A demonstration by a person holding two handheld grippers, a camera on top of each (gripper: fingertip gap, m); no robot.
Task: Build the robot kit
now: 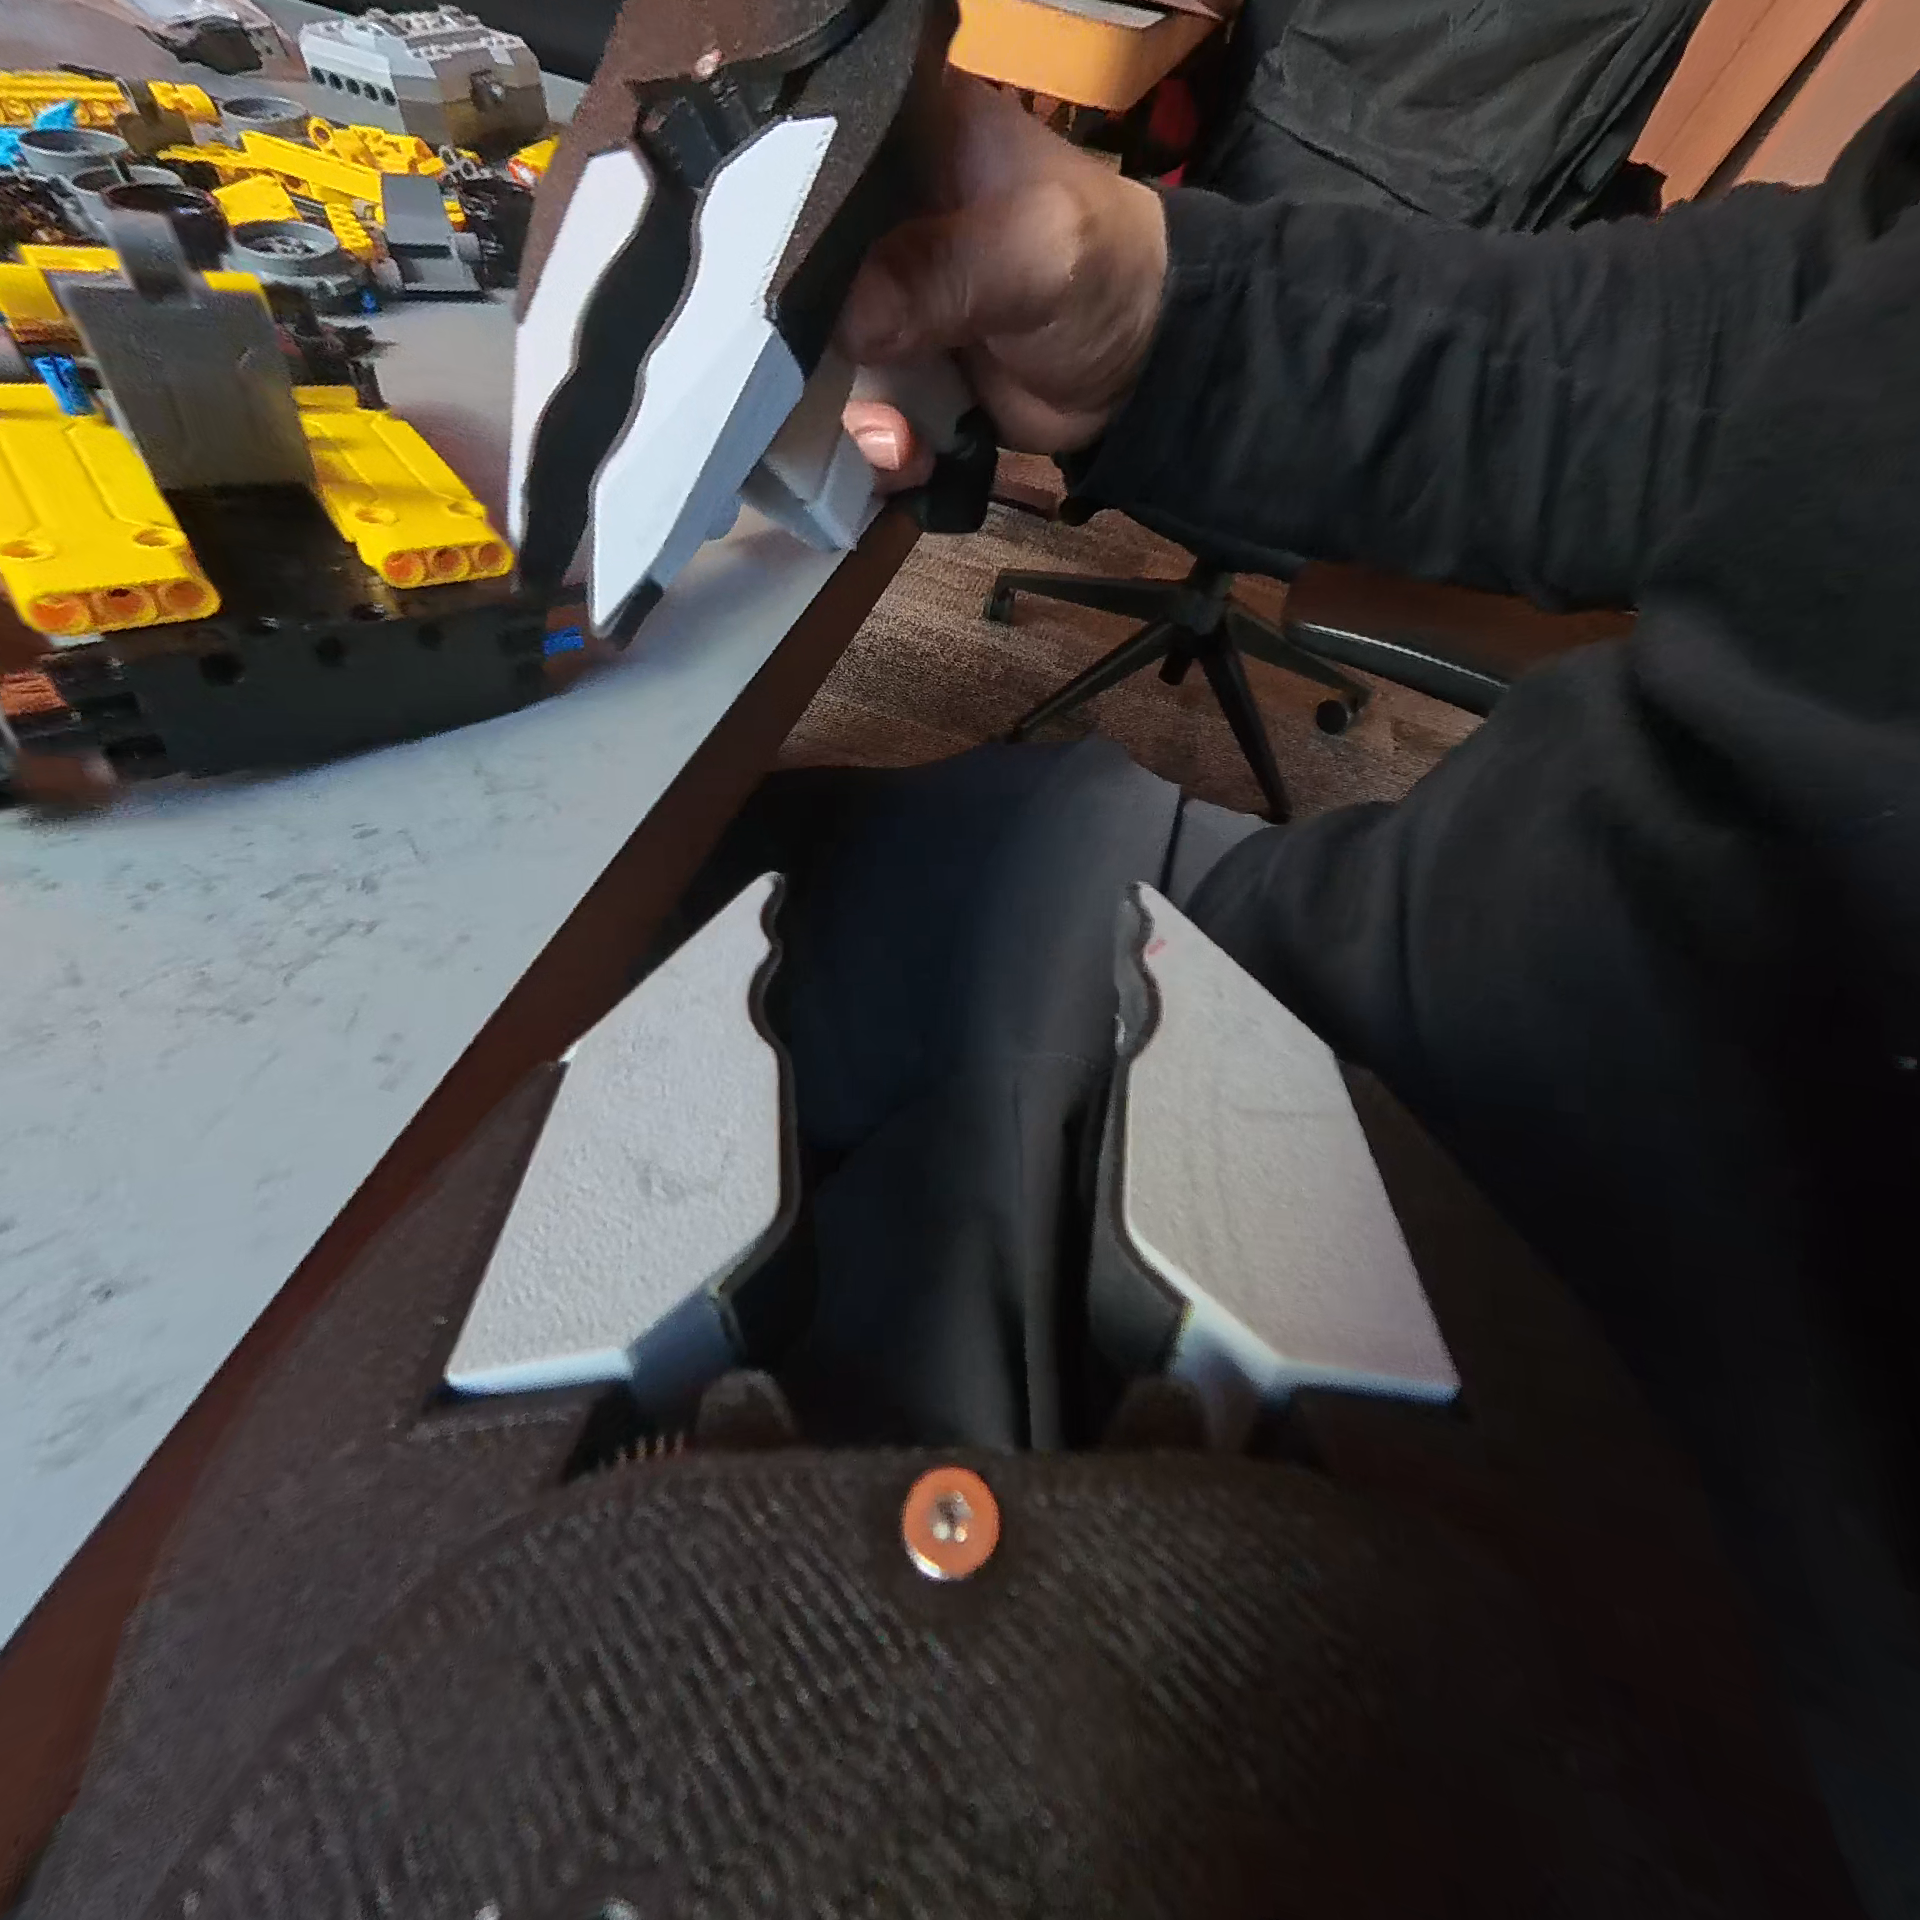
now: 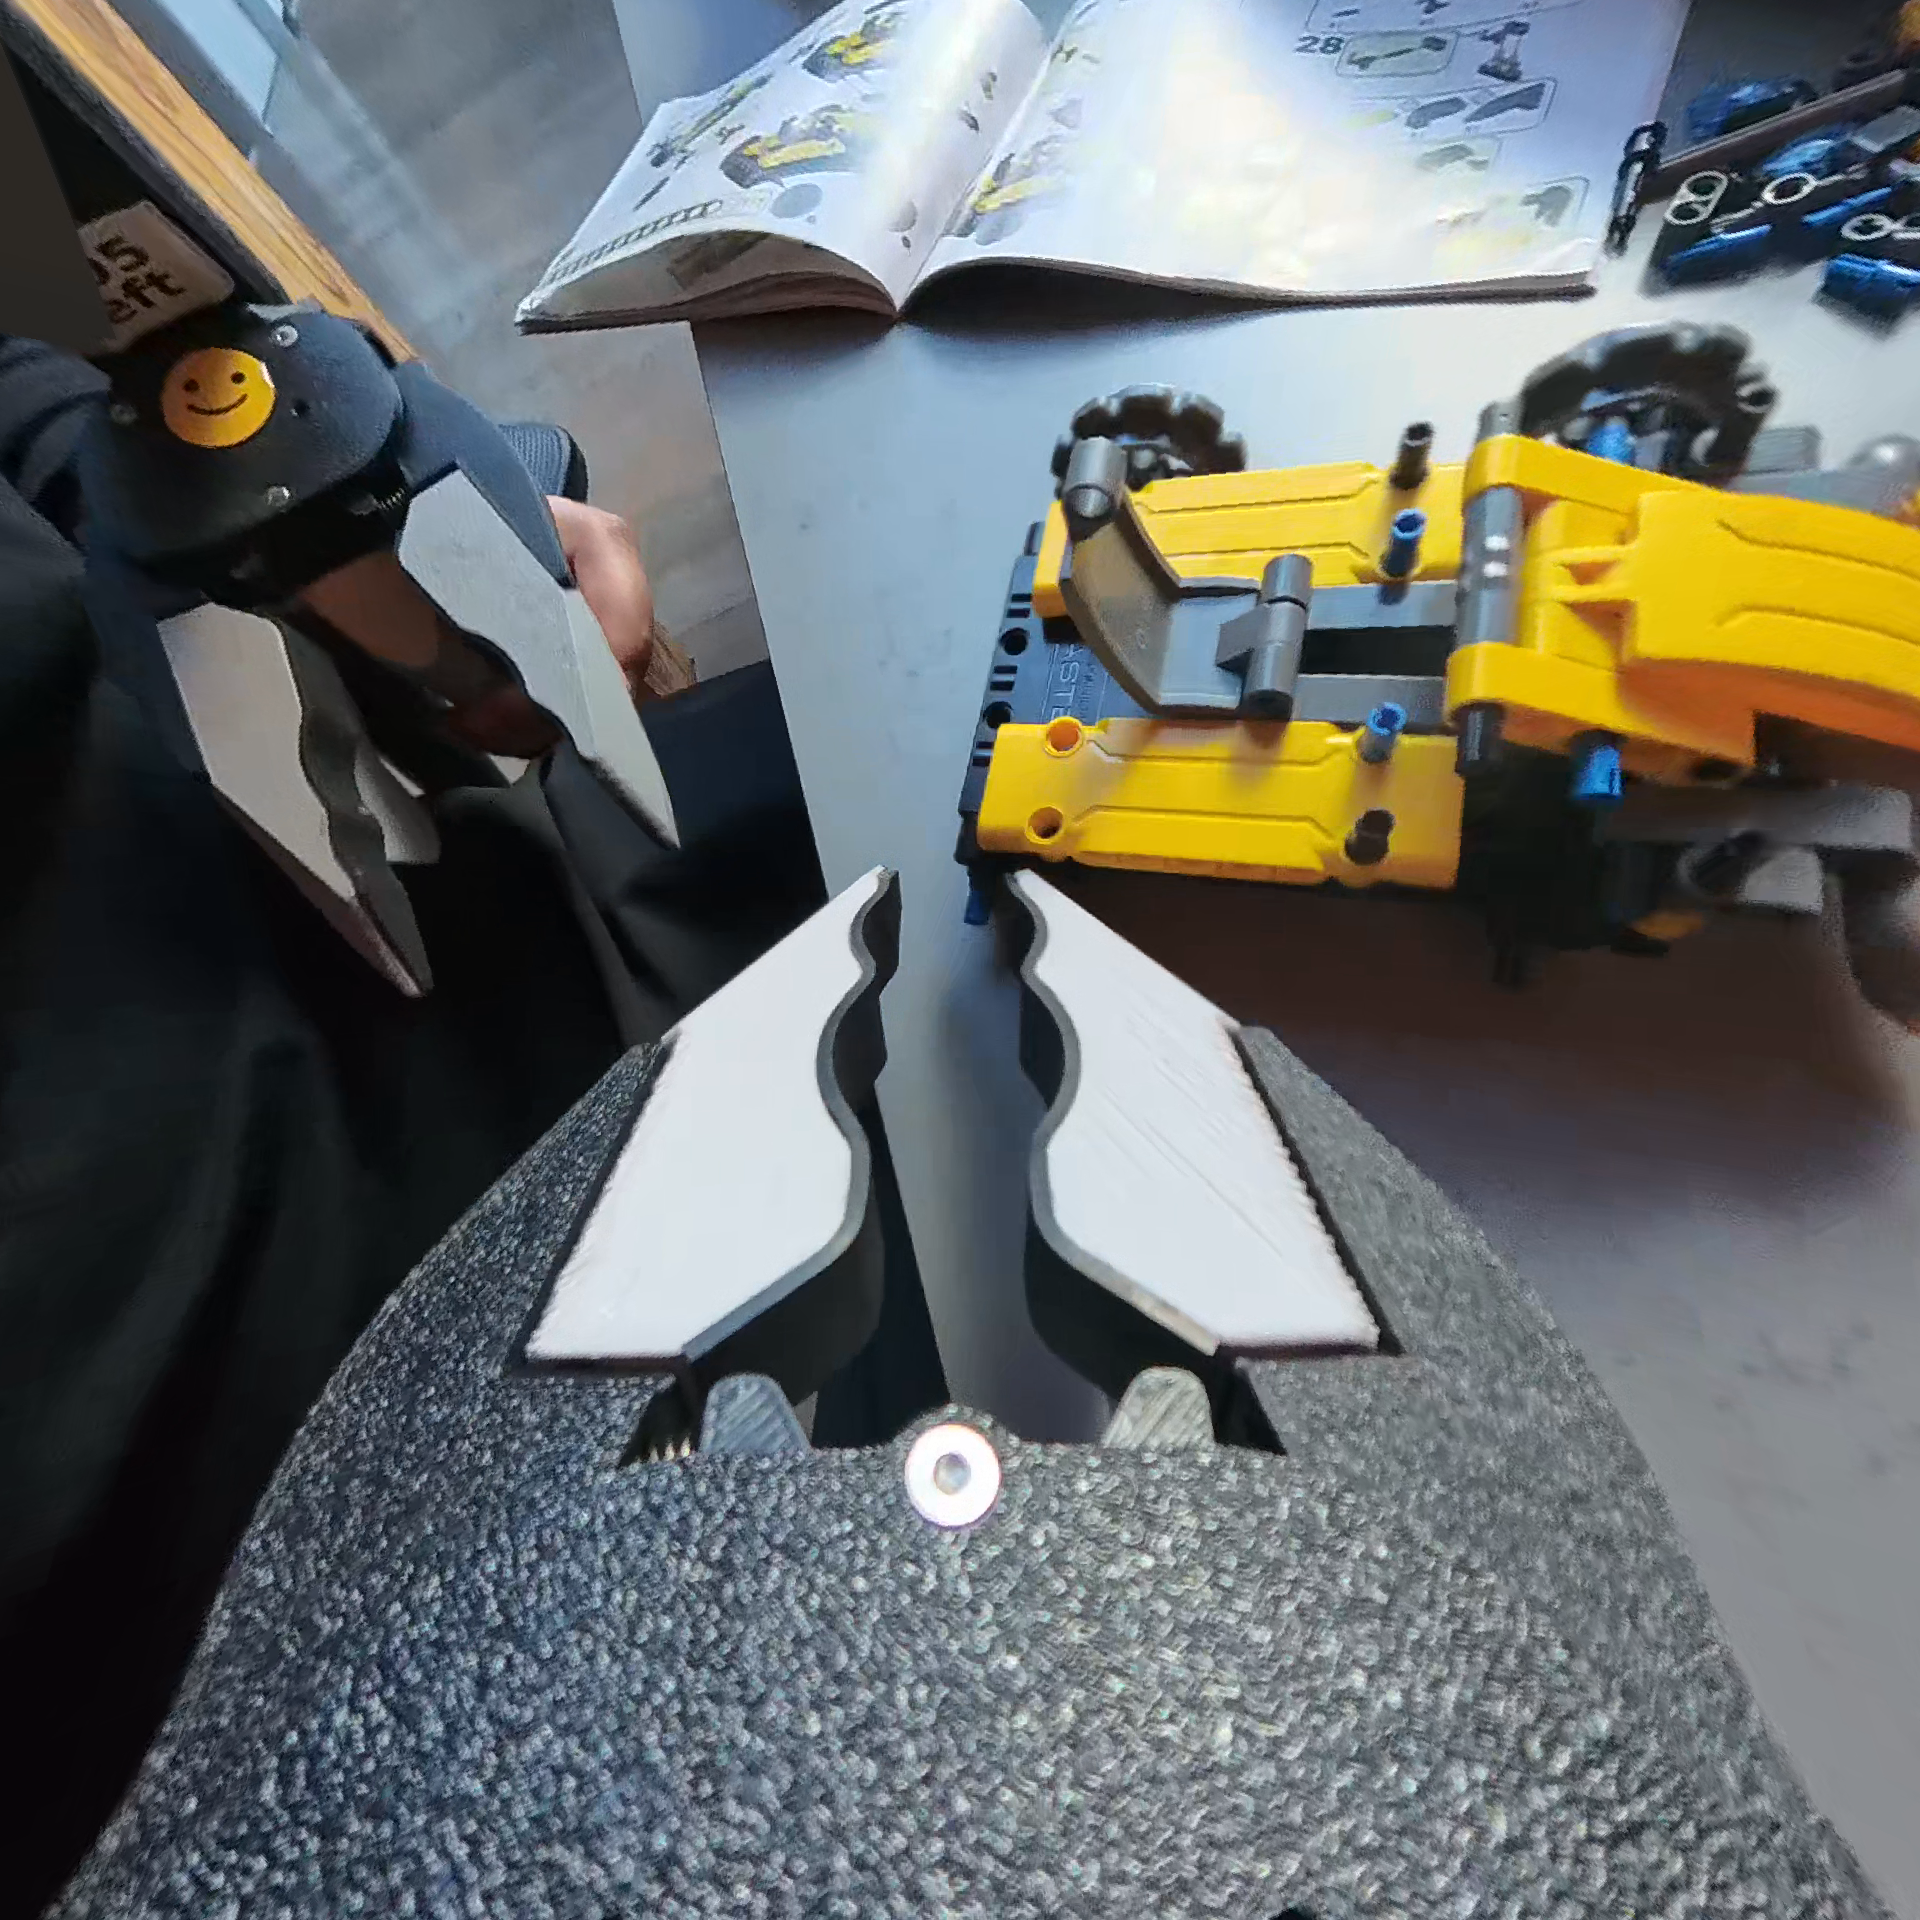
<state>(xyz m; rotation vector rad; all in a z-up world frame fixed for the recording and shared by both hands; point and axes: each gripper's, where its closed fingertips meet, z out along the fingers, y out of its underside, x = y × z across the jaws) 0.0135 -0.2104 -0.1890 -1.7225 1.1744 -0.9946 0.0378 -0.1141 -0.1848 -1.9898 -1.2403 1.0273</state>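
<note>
The right gripper (image 2: pixel 951 894) hovers just off the near corner of the yellow-and-black brick-built vehicle (image 2: pixel 1299 727), its jaws a narrow gap apart and empty, tips close to a small blue pin (image 2: pixel 975 902) at the model's black base. The model sits near the tabletop (image 2: pixel 1558 1247) edge — likely light but fragile (pinned panels and a hinged yellow arm (image 2: pixel 1714 613) could pop loose), so the stiff black chassis seems the safest hold.

The left gripper (image 1: pixel 951 904) hangs beyond the tabletop edge over the person's dark trousers, jaws wide and holding nothing.

An open instruction booklet (image 2: pixel 1039 177) lies toward the far edge and loose blue parts (image 2: pixel 1787 229) at the far corner — bare surface remains on the near side.
</note>
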